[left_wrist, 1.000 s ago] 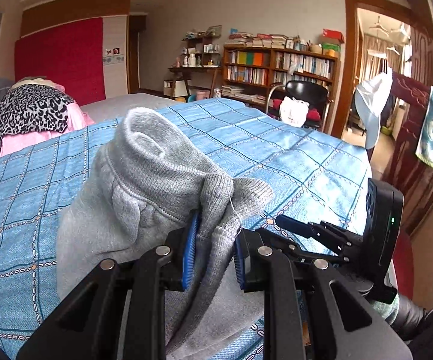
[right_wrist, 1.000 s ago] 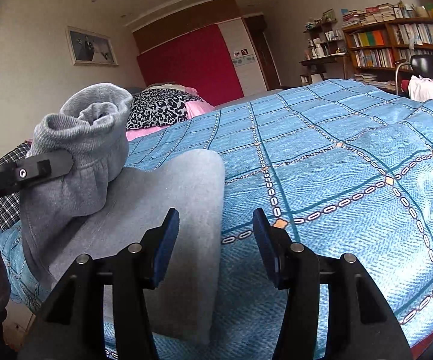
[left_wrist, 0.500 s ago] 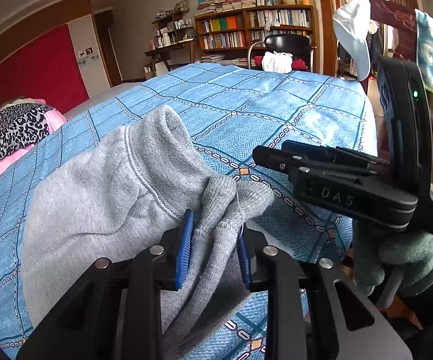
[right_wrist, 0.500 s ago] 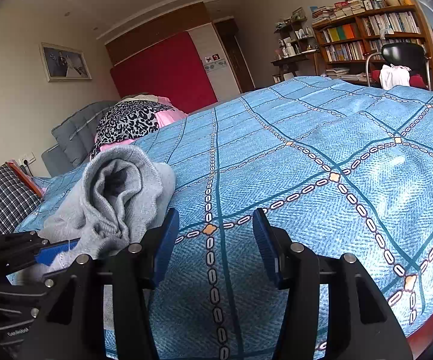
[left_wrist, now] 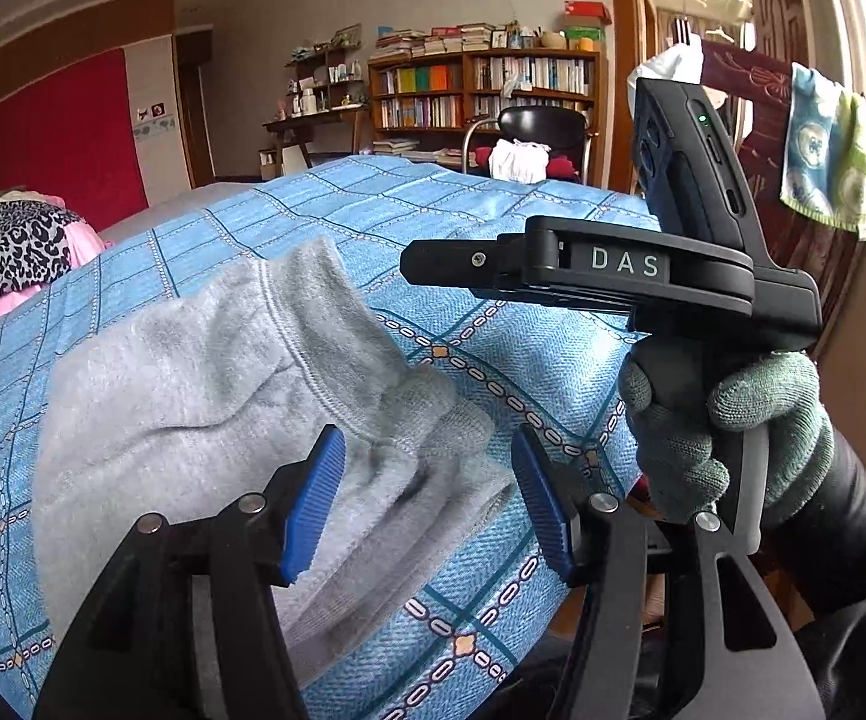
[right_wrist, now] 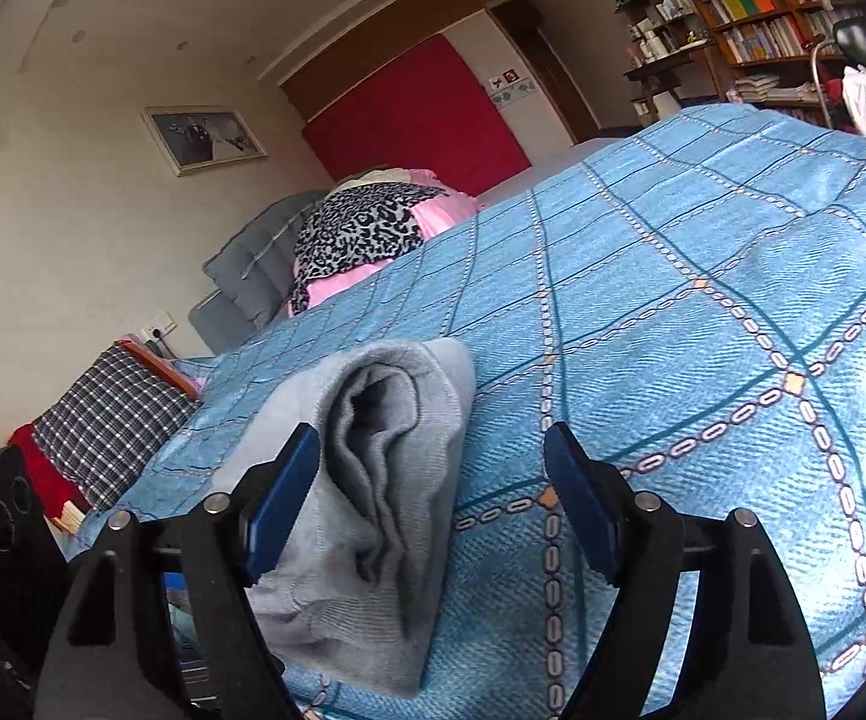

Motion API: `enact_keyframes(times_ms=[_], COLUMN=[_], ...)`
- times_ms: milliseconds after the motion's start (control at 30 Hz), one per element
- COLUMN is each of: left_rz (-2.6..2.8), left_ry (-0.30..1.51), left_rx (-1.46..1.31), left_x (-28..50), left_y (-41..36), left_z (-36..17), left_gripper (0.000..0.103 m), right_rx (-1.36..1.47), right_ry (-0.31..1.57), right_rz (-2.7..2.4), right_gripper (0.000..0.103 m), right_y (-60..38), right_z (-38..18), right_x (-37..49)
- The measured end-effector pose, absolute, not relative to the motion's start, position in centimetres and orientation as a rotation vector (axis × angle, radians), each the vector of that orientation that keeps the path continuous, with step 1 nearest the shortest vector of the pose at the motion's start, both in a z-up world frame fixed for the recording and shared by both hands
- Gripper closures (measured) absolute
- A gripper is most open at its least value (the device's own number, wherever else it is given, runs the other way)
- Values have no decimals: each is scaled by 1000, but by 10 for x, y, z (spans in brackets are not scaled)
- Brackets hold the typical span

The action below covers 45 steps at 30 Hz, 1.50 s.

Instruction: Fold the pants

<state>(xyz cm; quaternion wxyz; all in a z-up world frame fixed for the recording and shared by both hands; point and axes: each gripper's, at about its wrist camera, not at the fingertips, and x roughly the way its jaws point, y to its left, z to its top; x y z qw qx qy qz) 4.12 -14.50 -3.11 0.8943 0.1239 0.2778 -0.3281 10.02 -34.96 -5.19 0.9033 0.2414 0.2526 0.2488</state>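
On quilted blue bedspread point(left_wrist: 493, 222), soft grey fleece pants point(left_wrist: 192, 396), rib-knit cuff crumpled.

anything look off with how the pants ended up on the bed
The grey pants lie in a lumpy bundle at the bedspread's near edge, the cuff end bunched and creased rather than flat. Both grippers are open, clear of them.

Bed point(right_wrist: 703, 252) under blue checked bedspread point(left_wrist: 493, 228), folded grey pants point(left_wrist: 192, 396) near its edge, leopard-print cloth point(right_wrist: 360, 228) farther back.
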Motion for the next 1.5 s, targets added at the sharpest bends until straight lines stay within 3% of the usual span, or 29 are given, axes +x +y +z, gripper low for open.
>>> enact_keyframes(times_ms=[300, 333, 367, 433, 500, 800, 900, 1067, 1200, 1433, 1500], left_rz=[-610, -614, -618, -628, -640, -661, -670, -690, -667, -598, -591], left_ry=[615, 623, 626, 625, 629, 623, 627, 613, 595, 605, 615], left_rx=[215, 219, 227, 238, 233, 229, 198, 184, 177, 117, 116], left_x=[49, 50, 50, 49, 50, 47, 47, 34, 28, 29, 28], left_y=[-109, -109, -108, -109, -108, -112, -105, -95, -82, -45, -39], left_z=[-40, -43, -48, -55, -61, -77, -71, -61, -54, -52, -55], left_gripper=[45, 45, 45, 44, 45, 46, 44, 43, 43, 43, 43], right_rx=[527, 510, 487, 448, 435, 395, 368, 272, 216, 97, 95], right_ry=[694, 699, 699, 709, 708, 722, 700, 585, 530, 616, 614], right_rz=[646, 632, 605, 576, 541, 454, 440, 382, 388, 380, 362], right_gripper=[19, 25, 46, 70, 76, 76, 73, 59, 58, 58, 50], right_y=[-306, -302, -297, -292, -292, -292, -291, -292, -286, -263, -264], right_z=[-49, -49, -47, -48, -51, -75, -65, -36, -26, -61, -73], right_x=[161, 165, 167, 174, 178, 190, 179, 136, 97, 71, 71])
